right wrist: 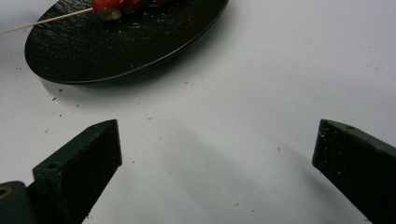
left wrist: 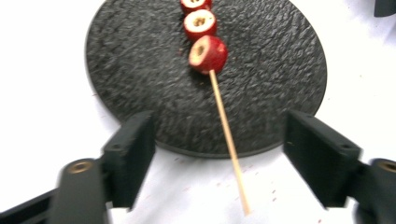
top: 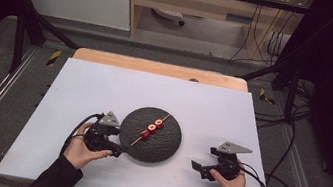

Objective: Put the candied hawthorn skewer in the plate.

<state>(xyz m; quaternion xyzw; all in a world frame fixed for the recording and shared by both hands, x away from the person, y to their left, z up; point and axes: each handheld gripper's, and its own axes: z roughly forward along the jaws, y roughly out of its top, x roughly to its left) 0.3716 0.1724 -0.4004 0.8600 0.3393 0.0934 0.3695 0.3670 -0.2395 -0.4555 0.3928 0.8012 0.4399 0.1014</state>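
Observation:
A round black plate [top: 167,141] lies on the white table [top: 104,89], between my two grippers. A thin wooden skewer [top: 151,130] with three red fruit slices on it rests across the plate. In the left gripper view the bare end of the skewer [left wrist: 226,126] runs off the plate's near rim [left wrist: 140,70] and lies between my jaws, touching neither. The closest slice [left wrist: 208,53] is farther up the stick. My left gripper [left wrist: 219,130] [top: 117,150] is open at the plate's left edge. My right gripper [right wrist: 219,135] [top: 199,169] stands open over bare table, with the plate [right wrist: 116,46] ahead to its left.
Small crumbs [right wrist: 149,117] dot the white surface near the plate. A wooden edge [top: 158,67] borders the table's far side. Black frame poles [top: 22,30] and cables [top: 293,144] run around the table. A person's hands hold both grippers at the near edge.

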